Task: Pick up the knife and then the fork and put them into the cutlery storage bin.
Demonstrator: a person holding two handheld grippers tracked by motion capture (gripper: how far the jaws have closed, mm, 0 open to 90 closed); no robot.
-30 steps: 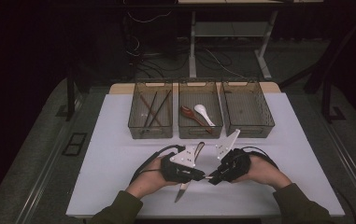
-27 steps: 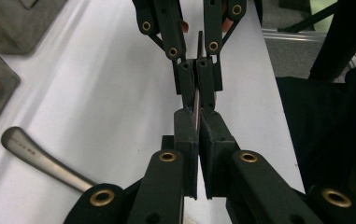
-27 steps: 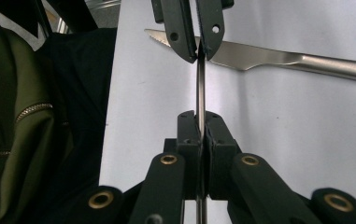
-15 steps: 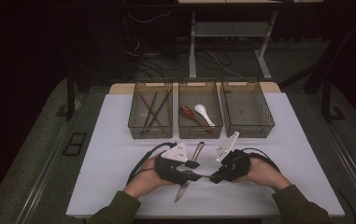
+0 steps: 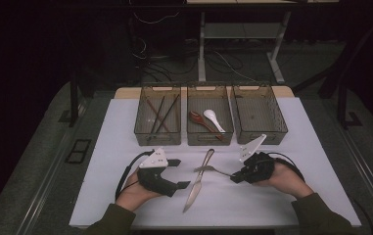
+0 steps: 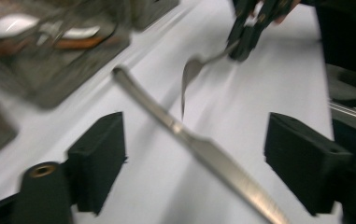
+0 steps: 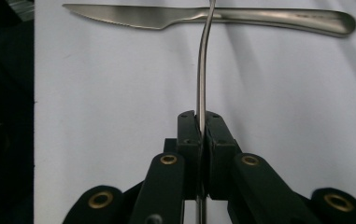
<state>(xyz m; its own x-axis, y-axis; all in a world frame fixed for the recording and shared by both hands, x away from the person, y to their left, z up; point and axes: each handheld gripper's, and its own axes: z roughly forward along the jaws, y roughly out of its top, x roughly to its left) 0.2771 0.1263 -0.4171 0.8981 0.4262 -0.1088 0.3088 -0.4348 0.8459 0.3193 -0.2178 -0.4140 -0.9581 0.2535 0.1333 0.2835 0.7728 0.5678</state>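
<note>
Steel spoon (image 7: 202,70) clamped in right gripper (image 7: 202,126), seemingly above knife (image 7: 203,18).

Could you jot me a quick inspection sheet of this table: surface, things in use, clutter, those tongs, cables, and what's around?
Surface: white table, bare at the front.
Job's things: knife lying flat; metal spoon gripped by its handle.
Clutter: three bins; left bin holds chopsticks, middle bin a white and a brown spoon, right bin looks empty.
Tongs: left tongs have just been opening, off the knife; right tongs shut on the metal spoon.
Cables: one trails from each hand tool.
Surroundings: dark floor, desk legs, loose wires.
</note>
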